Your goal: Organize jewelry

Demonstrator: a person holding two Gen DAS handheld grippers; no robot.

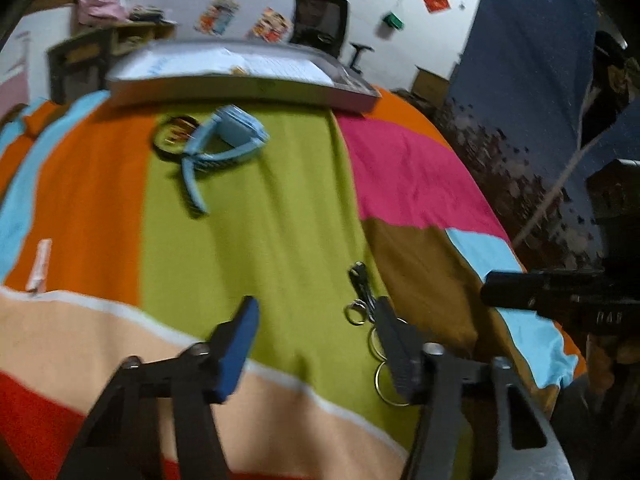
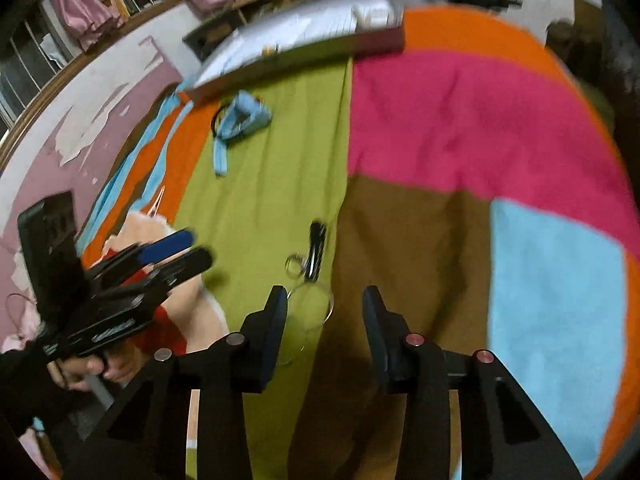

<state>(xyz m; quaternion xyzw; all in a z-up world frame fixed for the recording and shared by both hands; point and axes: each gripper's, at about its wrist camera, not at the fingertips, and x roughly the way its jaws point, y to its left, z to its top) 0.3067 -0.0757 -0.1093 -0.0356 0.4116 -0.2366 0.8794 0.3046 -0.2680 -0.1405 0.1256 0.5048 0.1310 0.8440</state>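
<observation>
Two grippers hung over a bed covered with a blanket (image 1: 256, 208) of bright colour blocks, and neither held anything. The left gripper (image 1: 316, 340), low in the left wrist view, had its jaws wide apart, and a bunch of metal rings on a dark clip (image 1: 362, 300) lay on the green stripe just beside its right finger, seemingly the piece it was lined up to take. The right gripper (image 2: 325, 324), at the bottom of the right wrist view, also stood apart and empty, the same rings (image 2: 308, 268) lying just ahead of its left finger. Toward the upper left of both views a light blue watch (image 1: 224, 140) lay partly across a dark bangle (image 1: 170, 138), close to a flat tray (image 1: 240, 80) at the far edge of the bed, probably where the pieces were being gathered.
</observation>
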